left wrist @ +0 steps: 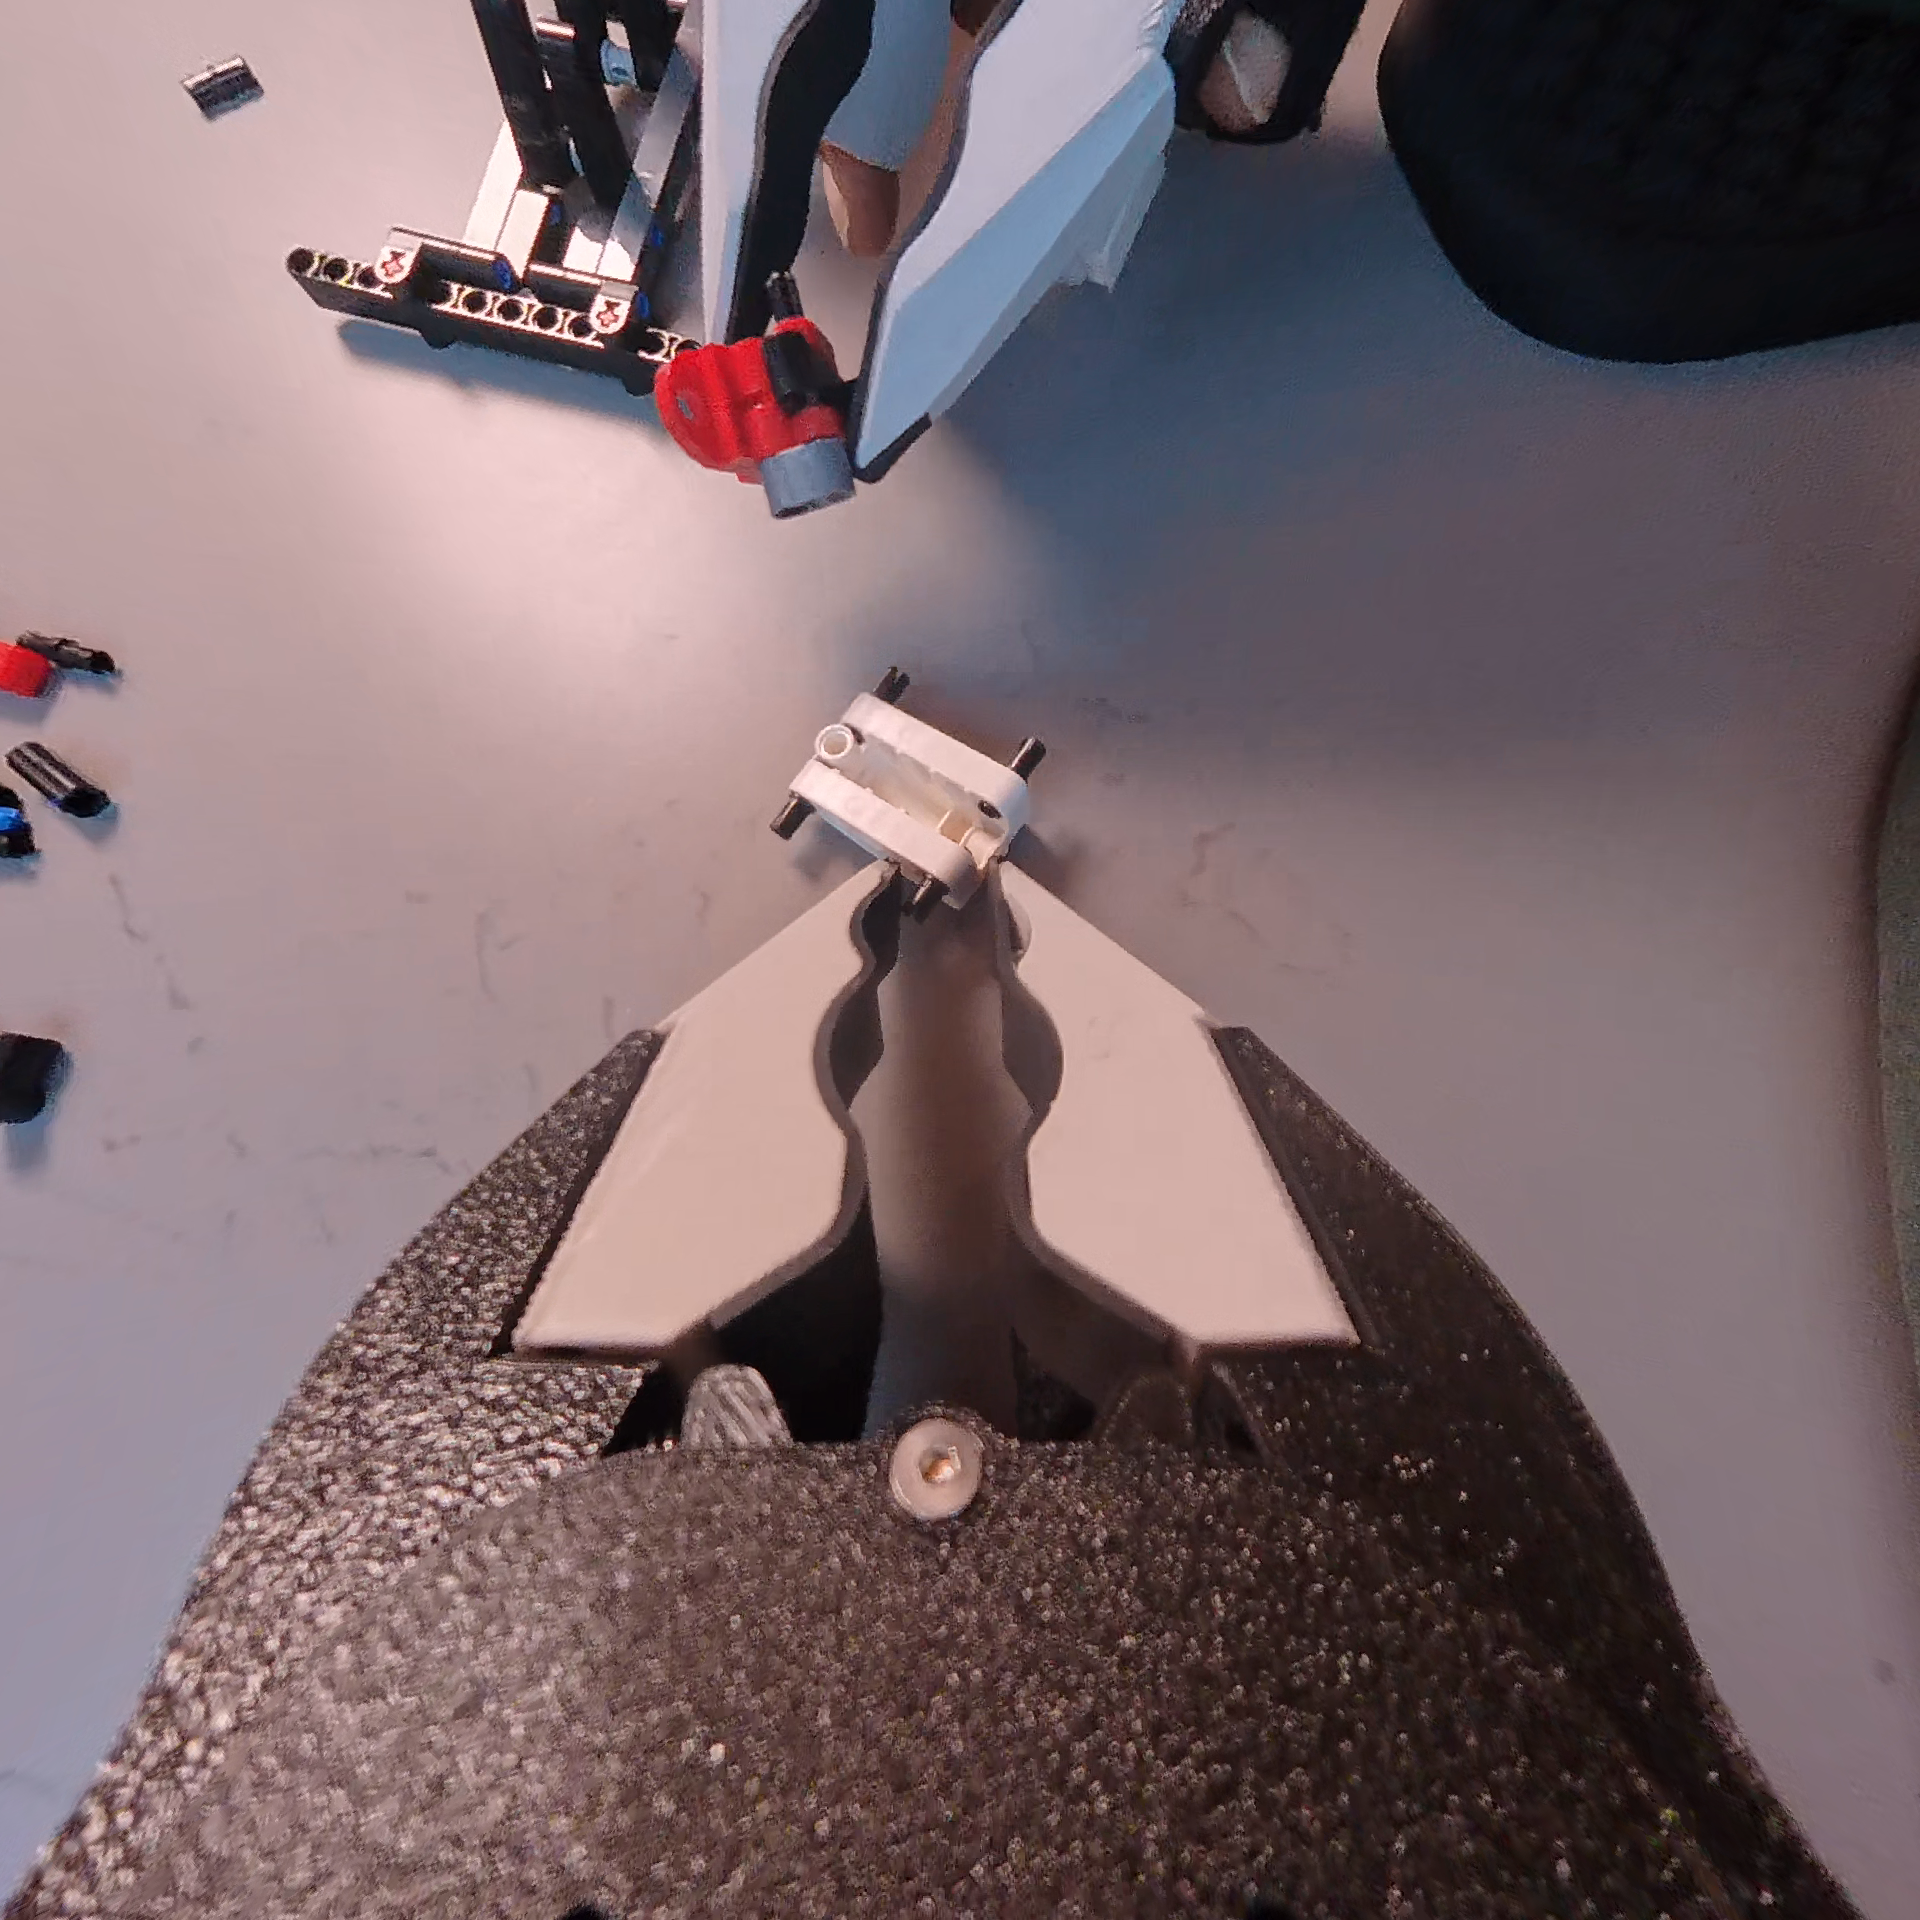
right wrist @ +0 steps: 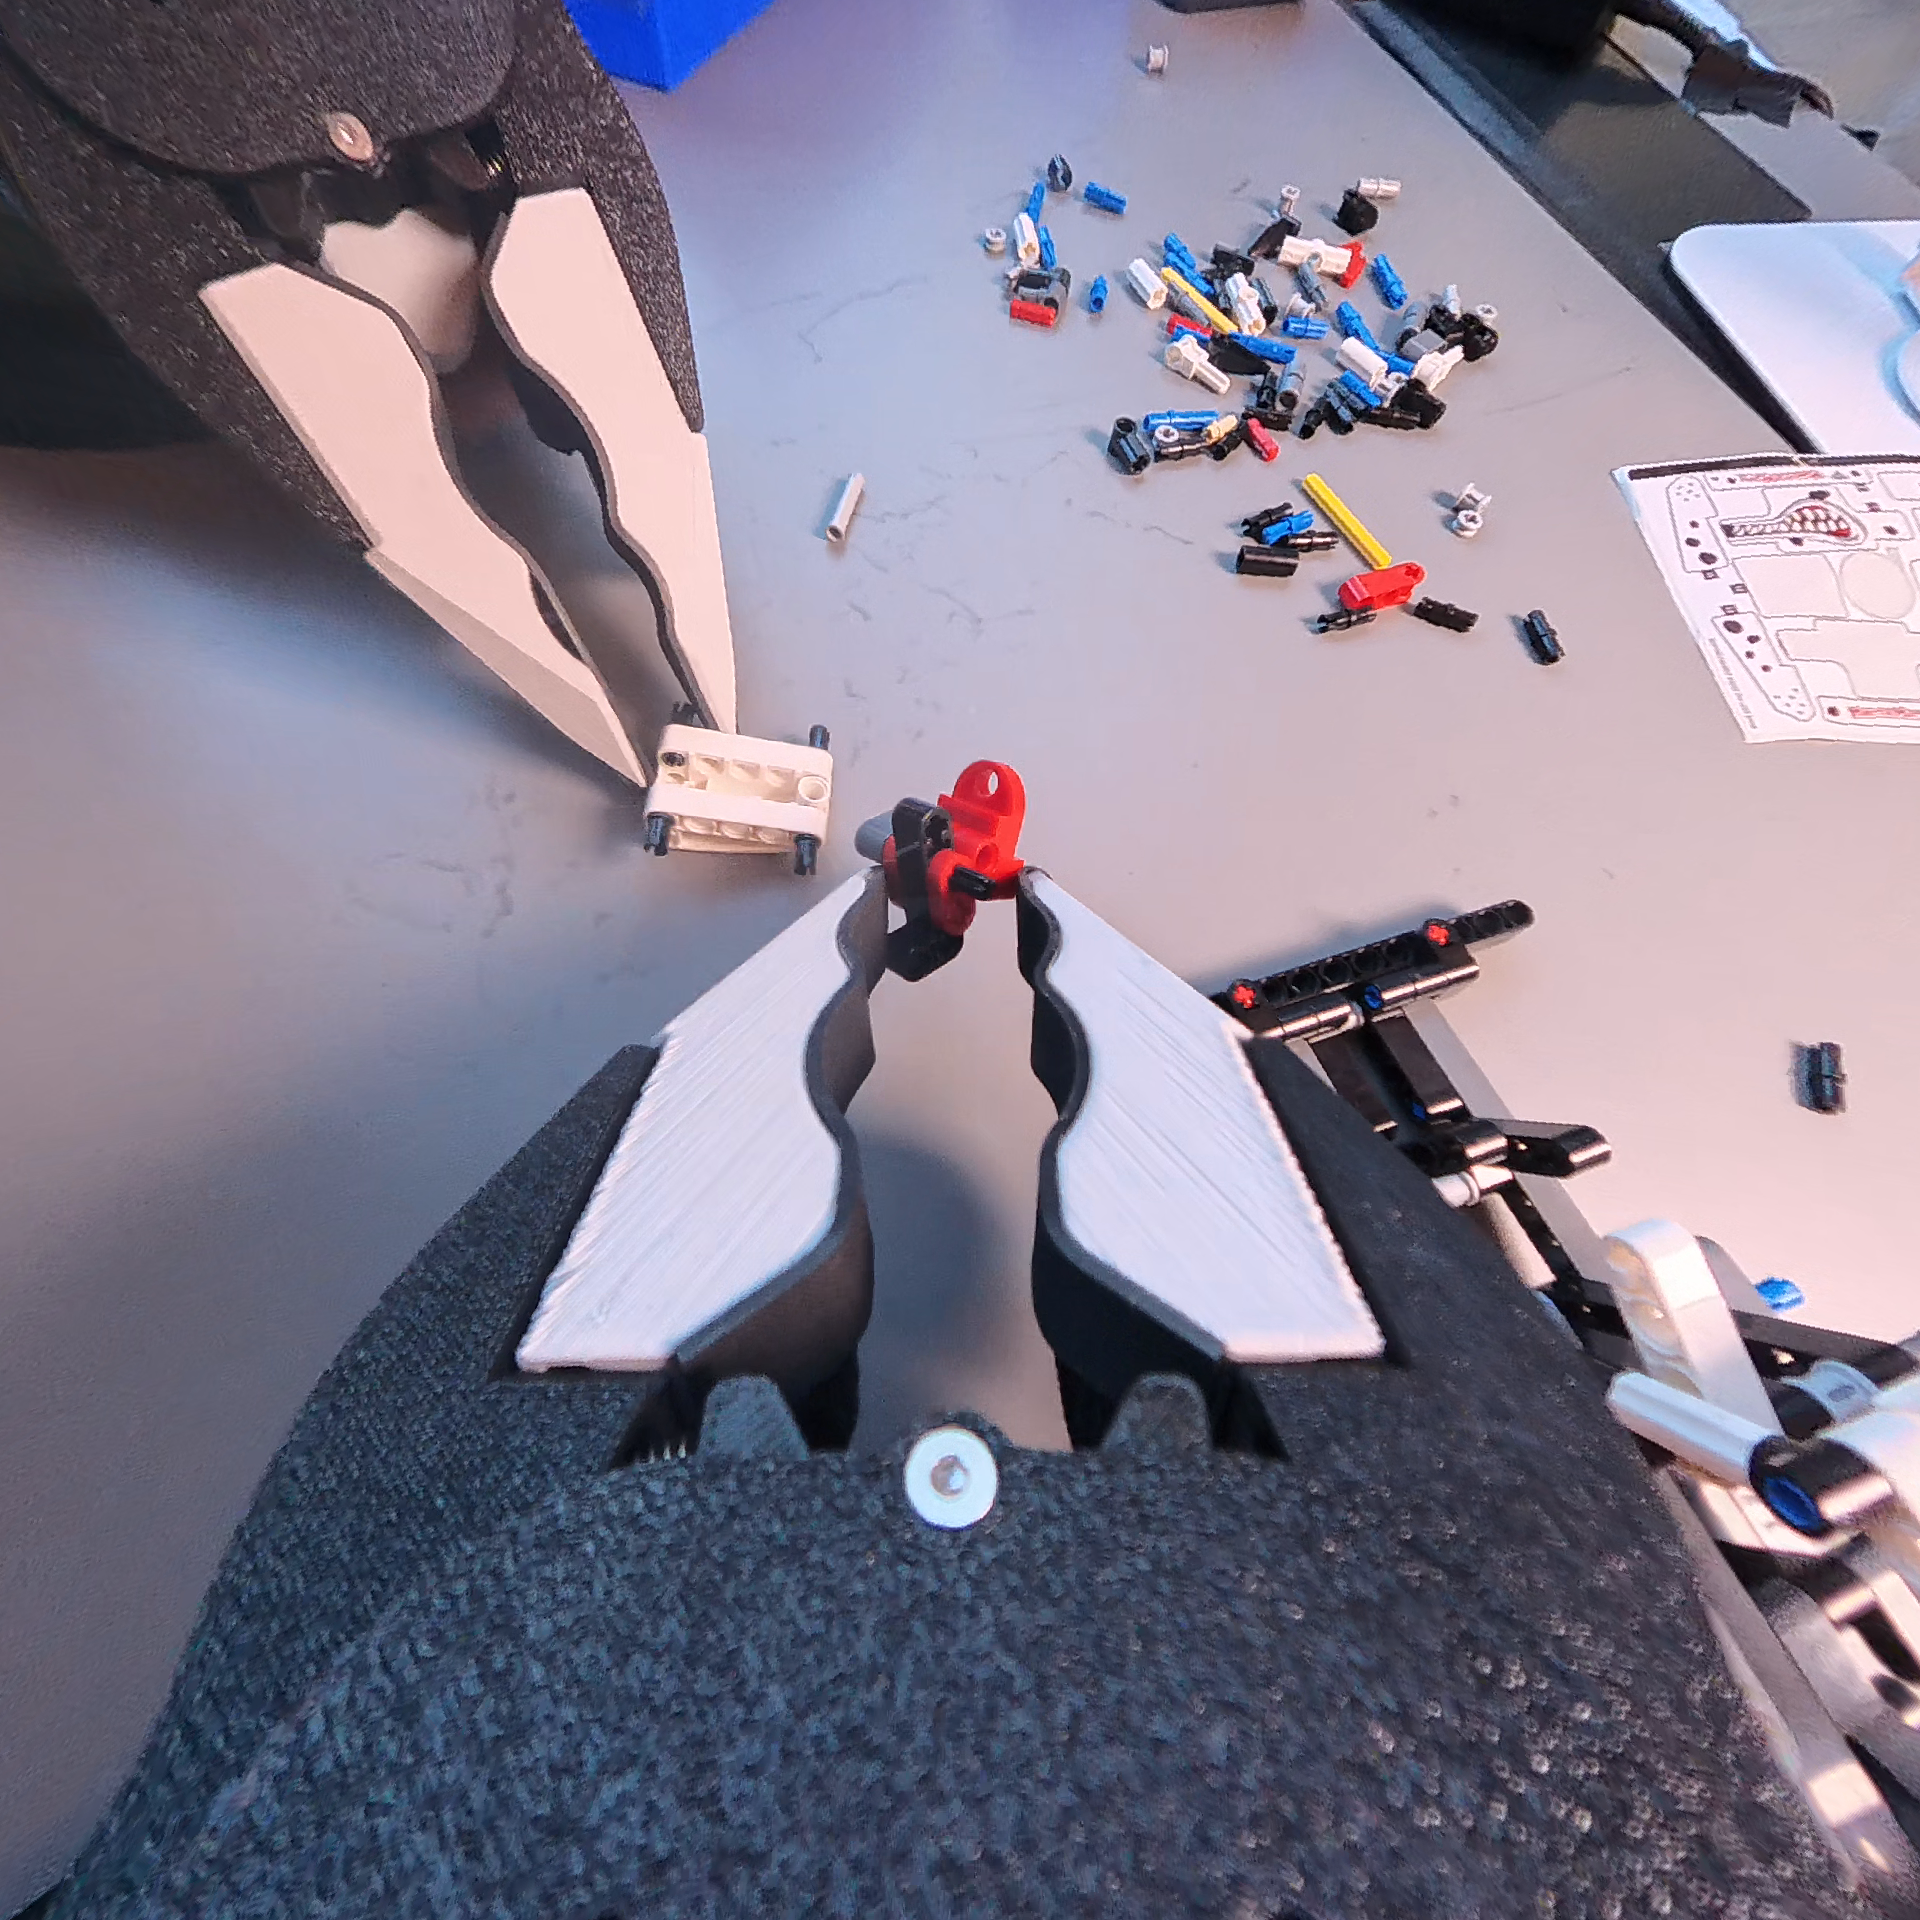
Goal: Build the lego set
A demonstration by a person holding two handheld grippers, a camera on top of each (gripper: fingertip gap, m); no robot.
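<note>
The left gripper [left wrist: 940,883], with smooth grey wavy-edged fingers in a grainy black shell, pinches the near edge of a white rectangular frame piece [left wrist: 906,798] with black pins, low over the grey table [left wrist: 1351,675]. The right gripper [right wrist: 940,883], its fingers ridged white, clamps a small red-and-black connector cluster [right wrist: 951,847] with a grey tube end. Beside it the partly built black-and-white model [right wrist: 1403,1008] runs out of frame, and the far pile of loose pieces [right wrist: 1268,322] is too small to sort.

Soft, even overhead light falls on the grey tabletop [right wrist: 935,644], casting blurred shadows beside the white frame piece [right wrist: 740,792] and a pale sheen beyond it, while wide-angle distortion bends both views' edges and the nearest black housing looks grainy and soft.
</note>
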